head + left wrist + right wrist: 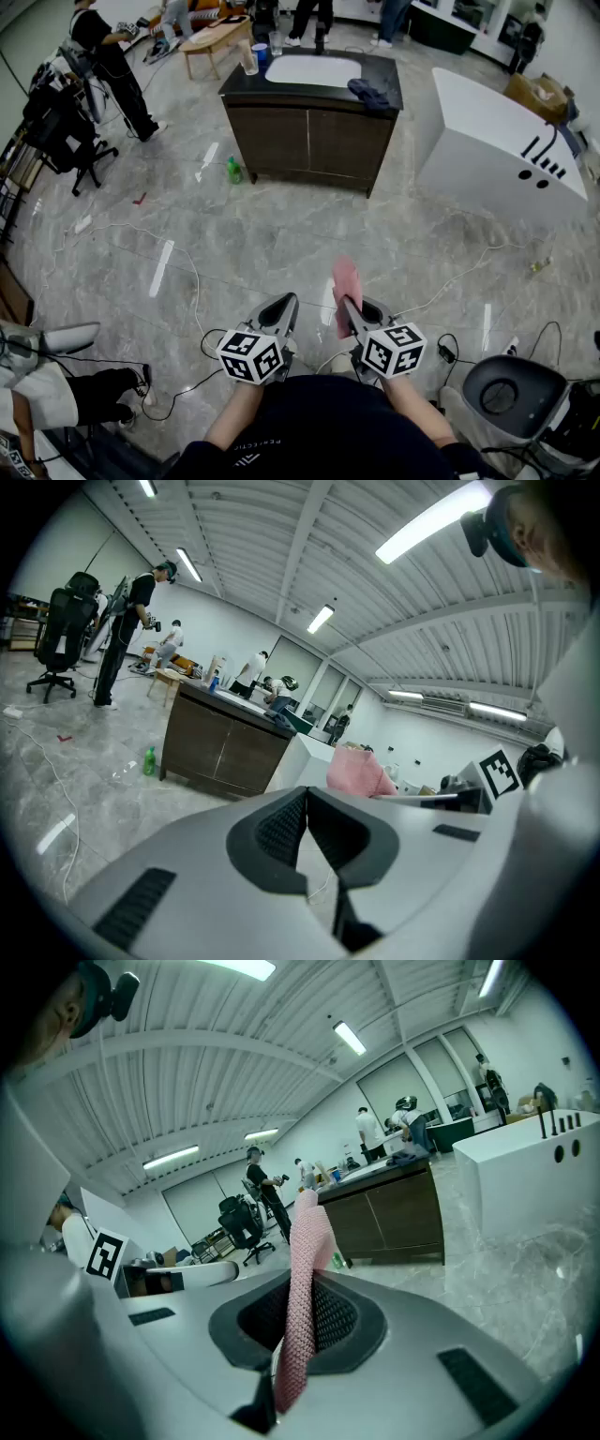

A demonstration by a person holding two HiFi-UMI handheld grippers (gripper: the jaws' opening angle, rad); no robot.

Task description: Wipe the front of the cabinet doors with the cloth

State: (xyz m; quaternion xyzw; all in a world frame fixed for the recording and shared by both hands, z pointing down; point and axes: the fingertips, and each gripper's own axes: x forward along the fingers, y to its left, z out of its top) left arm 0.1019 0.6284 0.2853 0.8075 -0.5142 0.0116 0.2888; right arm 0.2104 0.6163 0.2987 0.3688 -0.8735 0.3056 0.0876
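Standing upright, the cloth [305,1269] is pinched between the right gripper's [298,1333] fingers [339,1321].

the grey marble floor [281,244] carries a dark cabinet [309,141] and green bottle [233,171].

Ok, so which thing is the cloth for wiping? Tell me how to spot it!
Look near the bottom of the head view, where two grey tongs with black-and-white marker cubes stick out over the grey marble floor. The pink knitted cloth sticks up, pinched in the right tongs. It's the only pink thing there, and the left tongs beside it hold nothing.
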